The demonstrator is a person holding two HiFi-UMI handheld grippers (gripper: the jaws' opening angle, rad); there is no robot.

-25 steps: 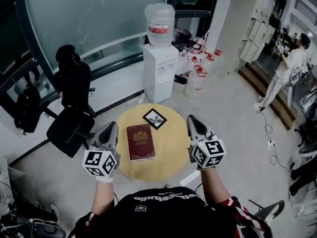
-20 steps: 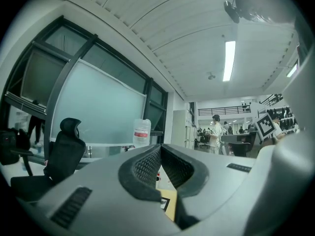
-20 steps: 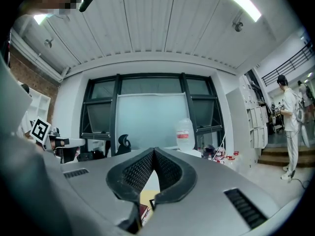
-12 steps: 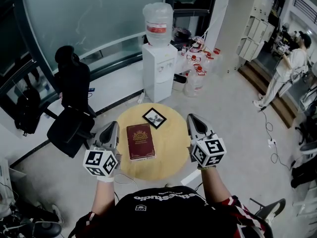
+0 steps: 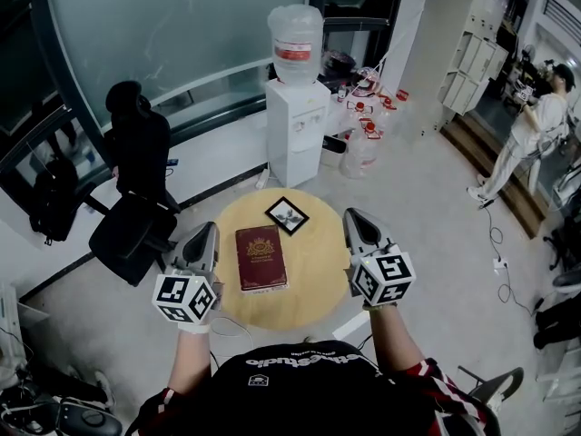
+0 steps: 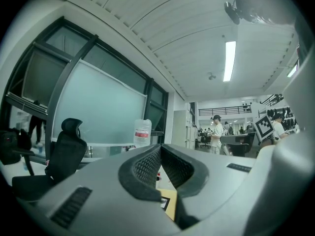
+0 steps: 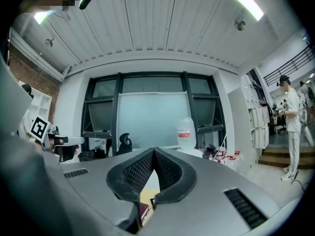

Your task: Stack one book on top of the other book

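A dark red book [image 5: 260,258] with a gold emblem lies flat on the round wooden table [image 5: 309,284], left of centre. A smaller black book [image 5: 286,214] with a white picture lies at the table's far edge, apart from the red one. My left gripper [image 5: 205,230] hovers at the table's left rim, beside the red book, shut and empty. At the right rim my right gripper [image 5: 352,216] is likewise shut with nothing in it. Both point level, above the table. In the left gripper view the jaws [image 6: 160,146] meet tip to tip; in the right gripper view the tips [image 7: 154,150] also touch.
A white water dispenser [image 5: 294,116] stands beyond the table, with bottles [image 5: 361,139] beside it. A black office chair [image 5: 136,207] is at the left. A person [image 5: 531,139] stands at the far right by steps. Cables lie on the floor at the right.
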